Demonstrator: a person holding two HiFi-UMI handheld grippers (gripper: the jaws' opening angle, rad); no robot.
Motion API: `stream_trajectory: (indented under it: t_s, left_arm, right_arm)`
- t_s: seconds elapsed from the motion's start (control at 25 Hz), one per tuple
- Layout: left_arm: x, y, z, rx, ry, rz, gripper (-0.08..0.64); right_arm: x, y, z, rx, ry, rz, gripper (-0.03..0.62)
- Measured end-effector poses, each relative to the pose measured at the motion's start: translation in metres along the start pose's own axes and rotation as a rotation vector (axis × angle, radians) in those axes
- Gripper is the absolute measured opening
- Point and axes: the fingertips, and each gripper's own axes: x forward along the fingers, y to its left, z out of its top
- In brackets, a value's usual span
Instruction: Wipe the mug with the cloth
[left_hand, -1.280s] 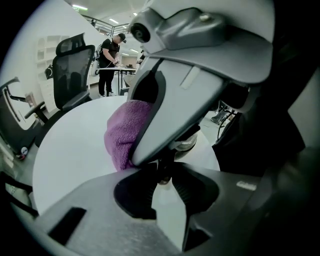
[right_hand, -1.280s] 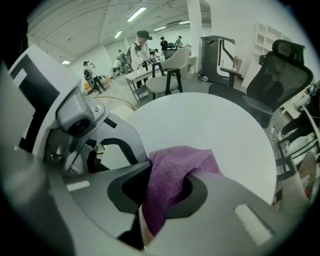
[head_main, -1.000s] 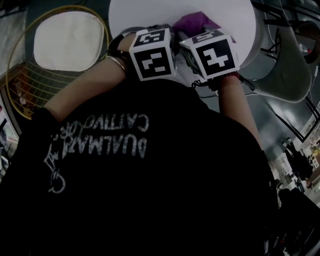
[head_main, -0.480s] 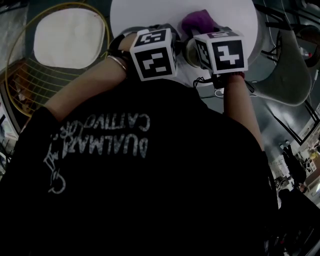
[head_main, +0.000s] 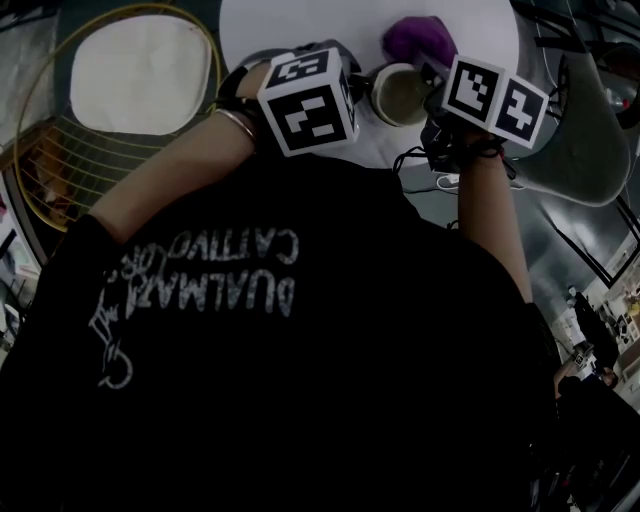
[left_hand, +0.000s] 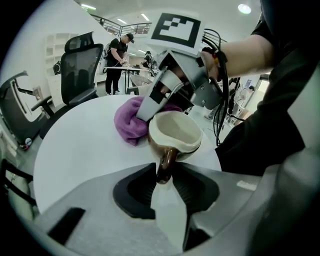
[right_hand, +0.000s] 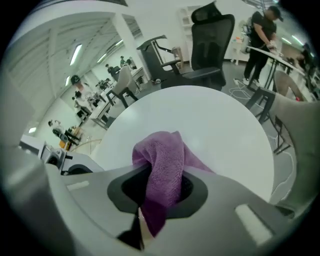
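A brown mug (left_hand: 175, 134) with a cream inside stands on the round white table (left_hand: 80, 150). Its handle (left_hand: 166, 162) sits between the jaws of my left gripper (left_hand: 163, 176), which is shut on it. My right gripper (right_hand: 162, 189) is shut on a purple cloth (right_hand: 162, 167); the bunched cloth (left_hand: 131, 120) hangs at the mug's far side, touching or nearly touching it. In the head view the mug (head_main: 400, 93) shows between the two marker cubes, with the cloth (head_main: 420, 38) just beyond it and the right gripper's cube (head_main: 495, 98) to its right.
A wire chair with a white cushion (head_main: 140, 80) stands left of the table, a grey chair (head_main: 580, 140) to the right. Black office chairs (left_hand: 80, 65) and a standing person (left_hand: 119, 57) are beyond the table. A white cable (head_main: 445, 180) lies near the table's near edge.
The right gripper has moved right and rolled, carrying the cloth with it. The mug's open top, hidden before, now shows. The left gripper has stayed put.
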Motion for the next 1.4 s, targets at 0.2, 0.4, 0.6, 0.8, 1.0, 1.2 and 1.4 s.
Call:
stream_trajectory:
  t_s: [0.2,0.4,0.6,0.8,1.0,1.2,1.4]
  left_arm:
    - [0.002,0.002,0.0,-0.015,0.01,0.005,0.103]
    - [0.006,0.005,-0.001,-0.048,0.023,-0.002,0.098]
    - [0.006,0.014,-0.004,-0.1,0.012,-0.007,0.093]
    - [0.008,0.016,0.001,-0.051,0.028,-0.02,0.089]
    - [0.009,0.017,0.0,-0.036,0.044,-0.038,0.083]
    - [0.014,0.023,0.001,-0.022,0.055,-0.035,0.081]
    - [0.023,0.034,0.0,-0.033,0.062,-0.021,0.08]
  right_arm:
    - [-0.005,-0.015,-0.002,0.178,-0.081,0.044,0.069]
    - [-0.011,-0.026,-0.003,0.283,-0.177,0.07,0.069]
    - [-0.014,-0.034,-0.007,0.391,-0.225,0.096,0.069]
    - [-0.021,-0.045,-0.011,0.475,-0.28,0.087,0.069]
    - [-0.025,-0.055,-0.016,0.548,-0.312,0.071,0.069]
    - [-0.023,-0.065,-0.024,0.657,-0.342,0.087,0.069]
    - [-0.015,-0.075,-0.034,0.693,-0.336,0.087,0.069]
